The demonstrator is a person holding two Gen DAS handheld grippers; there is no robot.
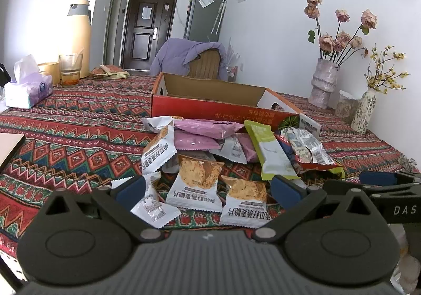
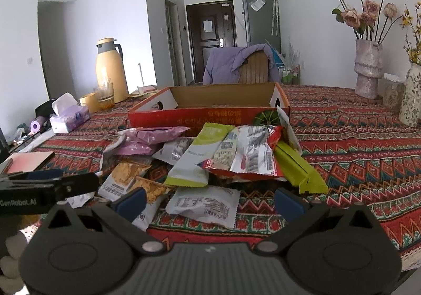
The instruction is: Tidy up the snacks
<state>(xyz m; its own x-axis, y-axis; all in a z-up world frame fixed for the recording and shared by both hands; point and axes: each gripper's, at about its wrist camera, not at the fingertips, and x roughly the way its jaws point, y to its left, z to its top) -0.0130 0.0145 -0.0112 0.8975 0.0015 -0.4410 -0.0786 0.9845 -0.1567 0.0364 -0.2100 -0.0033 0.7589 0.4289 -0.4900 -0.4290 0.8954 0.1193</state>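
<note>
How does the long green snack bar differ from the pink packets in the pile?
The green snack bar is long, narrow and lime with a white end; the pink packets are short, wide and puffy. The bar runs front to back, sloping on the heap; the packets lie crosswise, stacked beside the red box. Both are sealed.

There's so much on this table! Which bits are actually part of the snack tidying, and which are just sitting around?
Part of the job:
- heap of snack packets
- open red cardboard box behind the heap
- left tongs and right tongs, both open and holding nothing

Just sitting around:
- tissue box
- yellow thermos
- drinking glass
- flower vases
- purple jacket on the chair
</note>
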